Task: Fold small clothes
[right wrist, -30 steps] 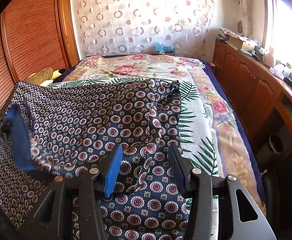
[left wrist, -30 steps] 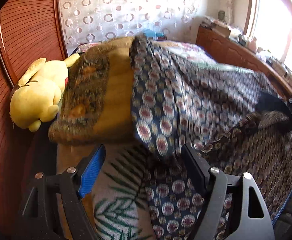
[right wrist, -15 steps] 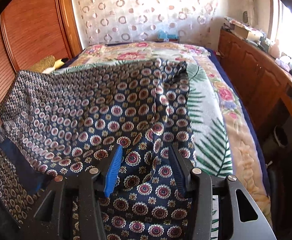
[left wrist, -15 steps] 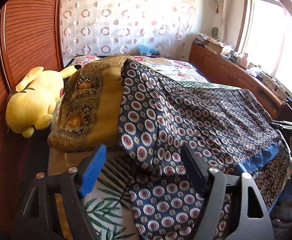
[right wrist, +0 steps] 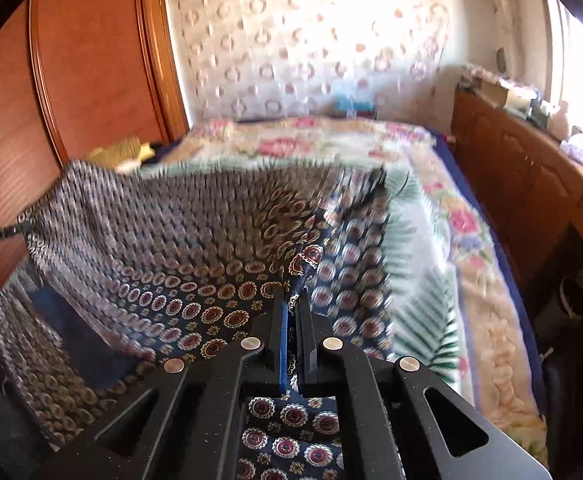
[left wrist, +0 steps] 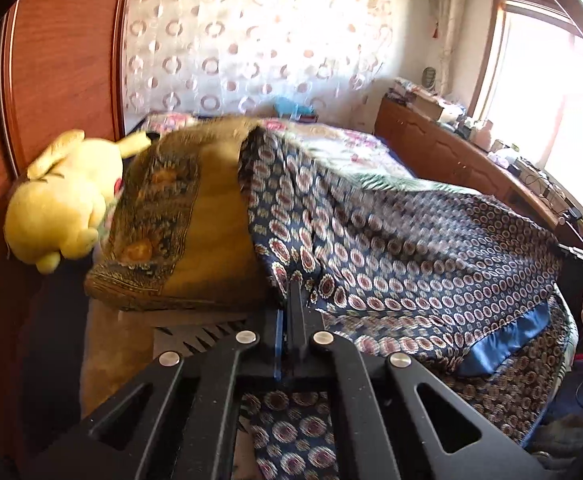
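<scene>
The left gripper [left wrist: 291, 300] and the right gripper [right wrist: 291, 300] have just pinched shut on the near edge of the blue patterned cloth [left wrist: 391, 248] over the bed [right wrist: 431, 248], so next they should lift and fold it.

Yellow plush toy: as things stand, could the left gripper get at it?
Probably not right away. The left gripper has just closed its jaws on the patterned garment, so it is occupied. The plush toy lies uncovered against the wooden panel, beside the mustard pillow.
</scene>
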`<action>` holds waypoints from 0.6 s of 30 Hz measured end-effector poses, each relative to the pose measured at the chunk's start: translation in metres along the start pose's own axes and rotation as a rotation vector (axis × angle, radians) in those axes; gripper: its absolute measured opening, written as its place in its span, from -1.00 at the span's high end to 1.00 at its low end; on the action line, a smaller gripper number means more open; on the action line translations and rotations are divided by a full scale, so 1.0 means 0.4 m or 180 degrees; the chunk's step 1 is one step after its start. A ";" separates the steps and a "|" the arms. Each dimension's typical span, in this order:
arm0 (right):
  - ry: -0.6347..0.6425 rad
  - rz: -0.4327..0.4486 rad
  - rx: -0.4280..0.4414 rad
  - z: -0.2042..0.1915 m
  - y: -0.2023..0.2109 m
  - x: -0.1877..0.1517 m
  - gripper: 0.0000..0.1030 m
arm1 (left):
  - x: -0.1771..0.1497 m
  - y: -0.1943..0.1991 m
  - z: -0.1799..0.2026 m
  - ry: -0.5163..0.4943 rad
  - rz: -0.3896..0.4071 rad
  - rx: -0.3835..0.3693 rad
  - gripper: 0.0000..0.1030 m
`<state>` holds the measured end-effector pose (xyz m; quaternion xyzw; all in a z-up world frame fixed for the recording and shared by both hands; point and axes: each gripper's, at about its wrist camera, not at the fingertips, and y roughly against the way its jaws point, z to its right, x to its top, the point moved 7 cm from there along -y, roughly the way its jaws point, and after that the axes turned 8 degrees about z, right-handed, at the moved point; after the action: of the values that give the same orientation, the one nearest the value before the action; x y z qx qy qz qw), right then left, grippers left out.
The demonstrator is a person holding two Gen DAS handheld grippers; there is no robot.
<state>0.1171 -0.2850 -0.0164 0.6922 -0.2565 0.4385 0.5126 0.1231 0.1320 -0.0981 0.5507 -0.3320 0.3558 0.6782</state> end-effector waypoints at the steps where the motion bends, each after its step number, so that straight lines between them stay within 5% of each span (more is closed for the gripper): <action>1: 0.0001 0.0044 -0.0018 0.005 0.016 0.009 0.95 | 0.002 0.014 0.006 0.0000 0.0028 -0.0032 0.97; 7: 0.0181 -0.0040 -0.0058 0.005 0.108 -0.024 0.95 | -0.053 0.117 0.047 0.0025 -0.0007 -0.0167 0.97; 13: 0.0220 -0.0259 0.0032 -0.003 0.159 -0.111 0.89 | -0.139 0.138 0.030 -0.0011 -0.0220 -0.0042 0.97; 15: 0.0183 -0.0210 -0.0036 0.009 0.161 -0.109 0.44 | -0.150 0.130 0.021 0.0006 -0.0274 0.0006 0.97; 16: 0.0158 -0.0182 -0.0087 0.020 0.157 -0.103 0.03 | -0.152 0.126 0.017 0.0003 -0.0295 0.0036 0.96; 18: 0.0053 -0.0118 -0.0141 0.041 0.145 -0.091 -0.11 | -0.150 0.120 0.008 0.0022 -0.0305 0.0066 0.88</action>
<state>0.0584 -0.3236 -0.0215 0.6816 -0.2490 0.4290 0.5380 0.0506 0.1287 -0.1238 0.5717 -0.2992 0.3282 0.6899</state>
